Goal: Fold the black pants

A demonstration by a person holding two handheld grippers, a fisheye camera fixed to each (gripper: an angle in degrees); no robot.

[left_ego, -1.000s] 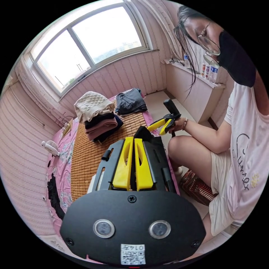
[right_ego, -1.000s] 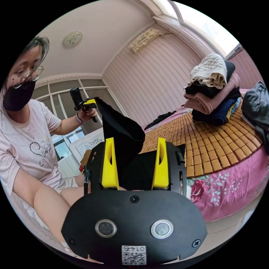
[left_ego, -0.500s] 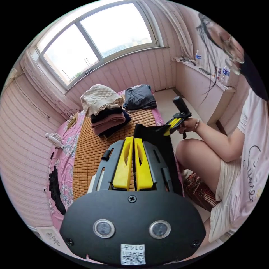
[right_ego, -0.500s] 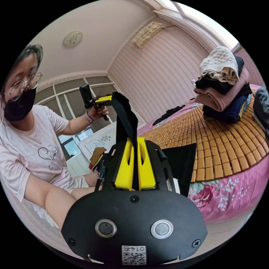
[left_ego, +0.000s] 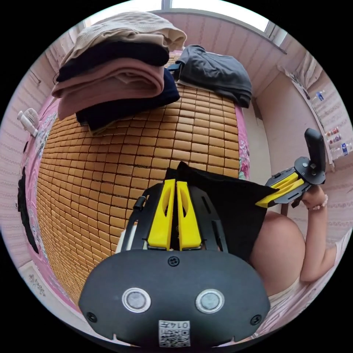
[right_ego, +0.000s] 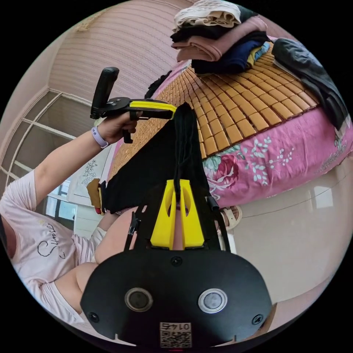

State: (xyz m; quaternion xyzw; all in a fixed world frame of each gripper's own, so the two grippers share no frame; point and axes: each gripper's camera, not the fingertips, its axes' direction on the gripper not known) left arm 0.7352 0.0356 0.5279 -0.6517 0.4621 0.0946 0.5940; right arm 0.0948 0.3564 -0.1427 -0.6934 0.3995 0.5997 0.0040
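Black pants (left_ego: pixel 235 206) taut, smooth between 2 clamped grippers (left_ego: pixel 175 182) (right_ego: pixel 179 182).

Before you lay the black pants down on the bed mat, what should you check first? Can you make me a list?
1. Left tongs shut on the black pants: ok, both jaws pinch the cloth.
2. Right tongs shut on the pants: ok, cloth runs up from between the jaws.
3. Pants spread between the two tongs: ok, the top edge runs fairly straight, though bunched at the right tongs.
4. Bare bamboo mat ahead to lay them on: ok.
5. Stack of folded clothes and grey garment out of the way: ok, at the far end of the mat.
6. Lower end of the pants hanging free: cannot tell, it is hidden.
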